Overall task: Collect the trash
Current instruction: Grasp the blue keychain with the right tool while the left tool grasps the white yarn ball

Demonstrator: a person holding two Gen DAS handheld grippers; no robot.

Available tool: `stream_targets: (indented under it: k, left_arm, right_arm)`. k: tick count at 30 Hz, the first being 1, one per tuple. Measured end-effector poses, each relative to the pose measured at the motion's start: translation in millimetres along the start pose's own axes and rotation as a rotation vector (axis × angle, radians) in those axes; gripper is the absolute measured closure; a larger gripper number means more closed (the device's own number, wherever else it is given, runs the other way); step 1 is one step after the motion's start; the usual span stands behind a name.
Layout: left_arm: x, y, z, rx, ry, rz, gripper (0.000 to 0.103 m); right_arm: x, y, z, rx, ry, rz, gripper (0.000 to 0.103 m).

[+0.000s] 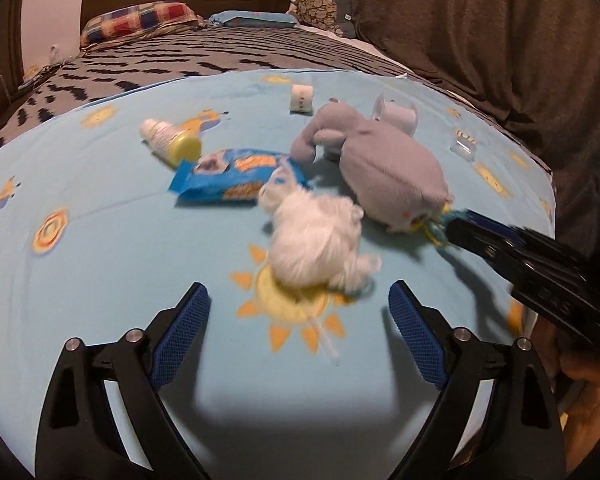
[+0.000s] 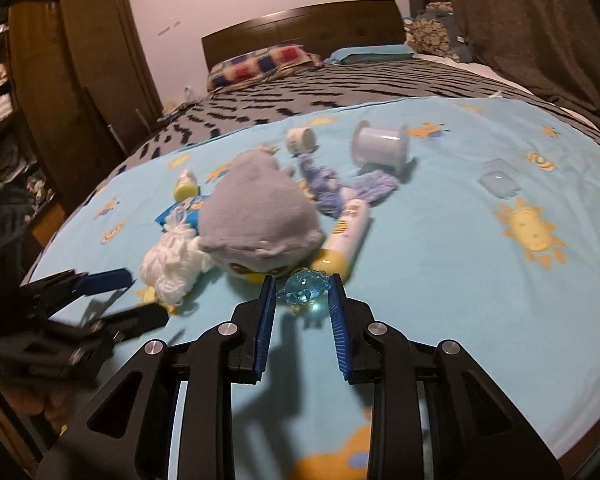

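On the light blue sun-print sheet lies a fluffy white yarn bundle, just ahead of my open left gripper, which holds nothing. Behind the bundle are a blue snack wrapper and a grey plush toy. My right gripper is shut on a small clear blue plastic piece right in front of the plush toy. The right gripper reaches in from the right in the left wrist view. The left gripper shows at the left of the right wrist view, beside the yarn bundle.
A yellow-capped bottle, a small white jar, a tipped clear cup, a yellow-capped tube, purple fabric and a small clear container lie around. Pillows and a headboard are beyond; a wardrobe stands left.
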State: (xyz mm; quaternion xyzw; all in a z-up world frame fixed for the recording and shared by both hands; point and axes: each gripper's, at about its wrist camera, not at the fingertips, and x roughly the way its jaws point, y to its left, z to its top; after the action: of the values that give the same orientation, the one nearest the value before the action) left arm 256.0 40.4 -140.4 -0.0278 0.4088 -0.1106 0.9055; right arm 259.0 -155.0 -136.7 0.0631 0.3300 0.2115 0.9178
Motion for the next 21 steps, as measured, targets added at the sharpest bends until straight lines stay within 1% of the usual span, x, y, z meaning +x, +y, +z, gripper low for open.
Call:
stream_targets:
  k: [2,3,6,7,10,13,16,21]
  left_arm:
    - [10,-4,8,0.009,0.010,-0.007,0.030]
    - [14,-5,10,0.012,0.014,-0.005,0.032]
    - [24,-6,17,0.017,0.016,0.003,0.047]
    - [26,-7,19,0.015,0.017,0.001,0.058]
    - [23,-9,18,0.018,0.013,-0.001,0.060]
    - [13,-13,10,0.020,0.009,-0.007,0.061]
    - [-3,-20,-3,0.029,-0.003,-0.015,0.061]
    - [-34,-39,-30,0.022,-0.027,-0.056,0.061]
  right_arm:
    - [-5,-8,-2,0.008,-0.003,-0.006,0.075]
    - [-6,-11,-2,0.009,-0.002,-0.005,0.075]
    - [-7,-17,-5,0.014,0.011,-0.003,0.075]
    - [-7,-19,-6,0.018,0.015,0.001,0.075]
    - [-11,-22,-9,0.029,0.009,0.014,0.075]
    - [-20,-22,-12,0.032,-0.004,0.020,0.075]
    - [-34,-20,-19,0.026,-0.016,0.023,0.075]
    - [-63,-17,-35,0.024,-0.028,0.021,0.075]
